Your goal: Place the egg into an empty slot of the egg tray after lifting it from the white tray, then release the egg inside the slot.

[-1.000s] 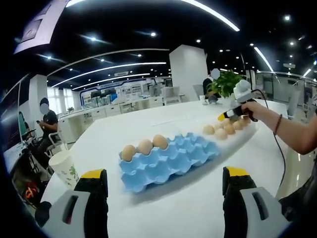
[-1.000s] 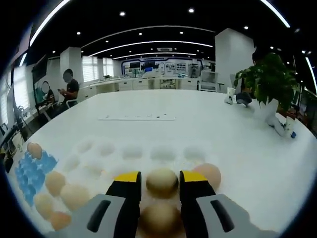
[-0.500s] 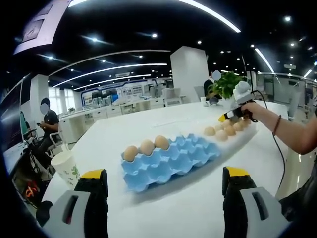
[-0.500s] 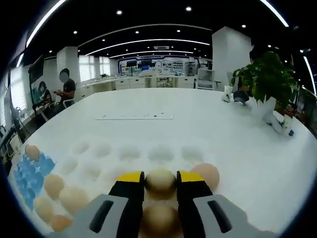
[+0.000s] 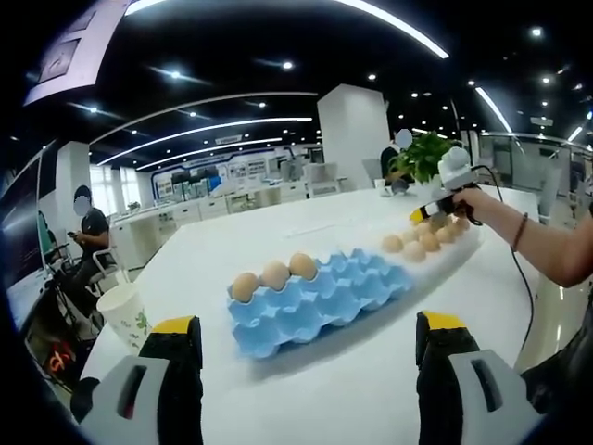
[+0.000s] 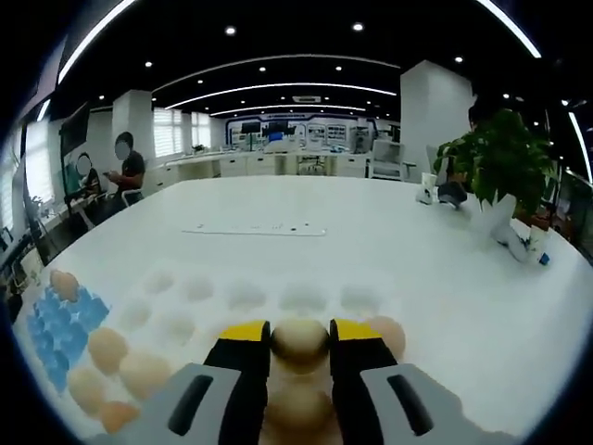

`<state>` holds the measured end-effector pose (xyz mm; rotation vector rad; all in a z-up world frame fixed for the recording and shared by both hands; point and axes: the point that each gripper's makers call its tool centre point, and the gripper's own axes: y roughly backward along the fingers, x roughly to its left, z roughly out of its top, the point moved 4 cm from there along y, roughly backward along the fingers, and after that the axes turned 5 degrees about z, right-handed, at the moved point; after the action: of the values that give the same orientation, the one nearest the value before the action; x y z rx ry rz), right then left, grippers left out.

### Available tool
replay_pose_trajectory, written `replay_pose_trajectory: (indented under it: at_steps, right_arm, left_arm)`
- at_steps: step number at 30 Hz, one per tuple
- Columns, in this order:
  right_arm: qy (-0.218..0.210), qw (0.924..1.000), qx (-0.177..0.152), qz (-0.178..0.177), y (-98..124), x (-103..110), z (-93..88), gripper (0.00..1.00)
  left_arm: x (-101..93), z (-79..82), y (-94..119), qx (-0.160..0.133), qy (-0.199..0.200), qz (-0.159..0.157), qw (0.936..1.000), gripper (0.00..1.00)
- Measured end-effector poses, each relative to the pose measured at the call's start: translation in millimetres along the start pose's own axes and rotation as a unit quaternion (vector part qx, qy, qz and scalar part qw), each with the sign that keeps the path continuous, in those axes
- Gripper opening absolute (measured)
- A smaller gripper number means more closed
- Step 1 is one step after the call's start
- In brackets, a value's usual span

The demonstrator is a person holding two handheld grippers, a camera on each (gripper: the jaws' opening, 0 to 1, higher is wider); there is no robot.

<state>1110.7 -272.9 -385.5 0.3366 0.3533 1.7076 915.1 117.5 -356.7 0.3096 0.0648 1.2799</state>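
The right gripper (image 6: 299, 336) has its yellow-tipped jaws closed narrowly on the egg (image 6: 299, 339), gripping it by both sides over the white tray (image 6: 243, 295). Whether the egg has cleared its hollow cannot be told, though it seems at most barely raised. More eggs lie in the tray at the near left and one just to the right of the held egg; the far hollows are bare.

In the left gripper view, the blue egg tray (image 5: 320, 297) sits in the middle of the white surface (image 5: 241, 243), with three eggs in its far left row and the remaining slots empty. The white tray lies just beyond it to the right, where a hand holds the right gripper over the eggs. The left gripper (image 5: 306, 357) hangs near the viewer with jaws spread wide and nothing between them.

The grasp appears made; the lift, the carry to the blue tray, the lowering into an empty slot and the release remain.
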Motion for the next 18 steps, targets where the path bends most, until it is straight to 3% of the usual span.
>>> replay_pose_trajectory:
  at_steps: [11, 18]
  right_arm:
    - [0.004, 0.9994, -0.033, 0.01, 9.4, 7.5, 13.2, 0.26]
    - [0.013, 0.9989, -0.038, 0.023, 13.6, 16.6, 17.7, 0.26]
  left_arm:
    - [-1.0, 0.2, 1.3, -0.003, -0.003, -0.004, 1.0, 0.98]
    - [-2.7, -1.4, 3.6, -0.004, -0.004, -0.005, 1.0, 0.98]
